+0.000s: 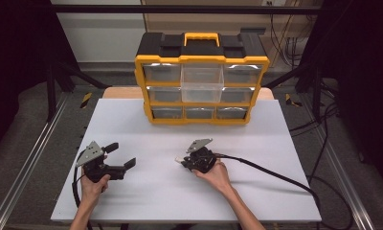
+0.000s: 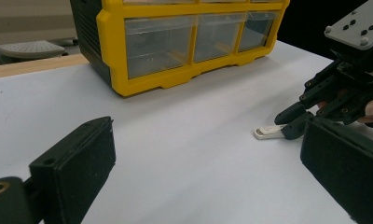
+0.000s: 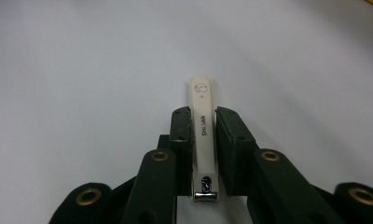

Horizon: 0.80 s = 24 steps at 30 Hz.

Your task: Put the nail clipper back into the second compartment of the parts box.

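**Nail clipper clamped, drawer waiting open**

Held: a white nail clipper (image 3: 202,135), pinched lengthwise between the two pads of the right gripper (image 1: 188,160), jaws drawn together on its sides. Seen in the centre of the right gripper view, pale tip jutting forward past the pads, metal end toward the bottom of the frame. In the high view, just below the middle of the frame, low over the white table (image 1: 275,143); whether touching the surface or barely off it, hard to tell.

Left gripper (image 1: 121,156) at lower left of the high view, jaws wide apart, nothing between them, resting idle well away from the clipper.

At top centre of the high view, a yellow and black organiser (image 1: 201,76) with clear drawers; its top middle drawer (image 1: 202,84) pulled out toward the camera, apparently bare inside.

Judged done: grasp secured, drawer opened. Judged left: lifting and carrying the clipper up the frame to the open drawer, releasing it there, probably pushing the drawer shut.
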Each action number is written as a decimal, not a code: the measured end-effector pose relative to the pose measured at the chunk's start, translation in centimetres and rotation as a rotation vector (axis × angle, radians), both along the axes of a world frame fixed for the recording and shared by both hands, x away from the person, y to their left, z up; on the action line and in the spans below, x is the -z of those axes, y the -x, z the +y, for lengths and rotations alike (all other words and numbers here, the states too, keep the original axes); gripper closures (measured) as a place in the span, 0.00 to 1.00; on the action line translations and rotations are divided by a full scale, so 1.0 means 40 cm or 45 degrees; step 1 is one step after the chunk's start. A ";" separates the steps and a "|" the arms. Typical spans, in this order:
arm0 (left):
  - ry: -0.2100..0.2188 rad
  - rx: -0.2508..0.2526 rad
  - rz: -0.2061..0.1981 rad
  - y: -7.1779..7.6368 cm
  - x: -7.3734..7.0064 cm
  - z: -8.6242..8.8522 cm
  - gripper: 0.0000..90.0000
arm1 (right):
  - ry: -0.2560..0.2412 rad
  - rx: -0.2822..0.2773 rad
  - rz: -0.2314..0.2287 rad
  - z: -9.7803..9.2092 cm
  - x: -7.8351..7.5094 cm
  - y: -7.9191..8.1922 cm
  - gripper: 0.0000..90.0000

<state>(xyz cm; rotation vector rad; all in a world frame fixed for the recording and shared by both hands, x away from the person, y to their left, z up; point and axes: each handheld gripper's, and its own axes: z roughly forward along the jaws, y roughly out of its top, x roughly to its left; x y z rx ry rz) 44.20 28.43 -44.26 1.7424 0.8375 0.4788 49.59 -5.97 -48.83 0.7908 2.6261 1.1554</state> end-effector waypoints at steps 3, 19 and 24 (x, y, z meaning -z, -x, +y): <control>0.001 0.000 0.000 0.000 0.000 0.000 0.04 | -0.017 -0.005 0.004 0.001 -0.004 0.001 0.86; -0.002 0.001 -0.002 0.001 -0.001 0.000 0.04 | -0.050 -0.011 -0.021 -0.016 -0.052 0.013 0.86; -0.003 0.002 -0.001 0.001 -0.001 0.000 0.04 | -0.071 -0.012 -0.041 -0.026 -0.074 0.017 0.86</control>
